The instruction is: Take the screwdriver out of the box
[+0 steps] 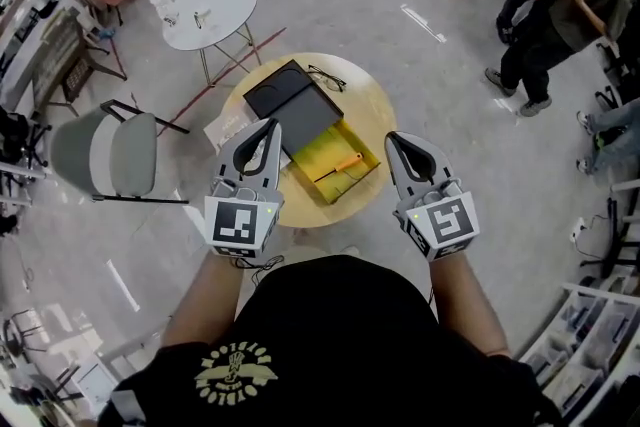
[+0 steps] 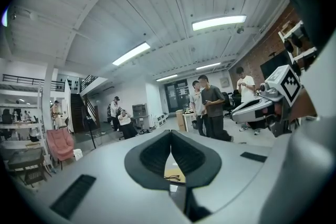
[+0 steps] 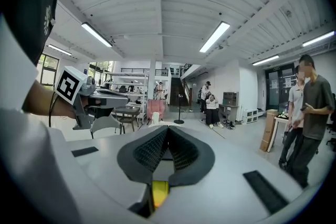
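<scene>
- The left gripper [image 1: 266, 130] is seen shut, nothing held; so is the right gripper [image 1: 397, 143].
- The screwdriver [image 1: 338, 167], orange it seems, is seen lying in the yellow box [image 1: 308, 158] on the table [image 1: 375, 110].

The left gripper [image 1: 266, 127] covers the near left corner of the yellow box [image 1: 372, 155], the surface's [image 1: 378, 105] near left rim, and part of a white paper [image 1: 227, 128]. The orange screwdriver [image 1: 341, 164] is too small for its tip to be made out. In the left gripper view, the gripper's own body hides all but a sliver of surface with glasses [image 2: 171, 177]. The right gripper [image 3: 167, 128] likewise leaves only a yellow strip [image 3: 159, 189], unidentifiable. At right, a person [image 1: 603, 137] is cut off.
</scene>
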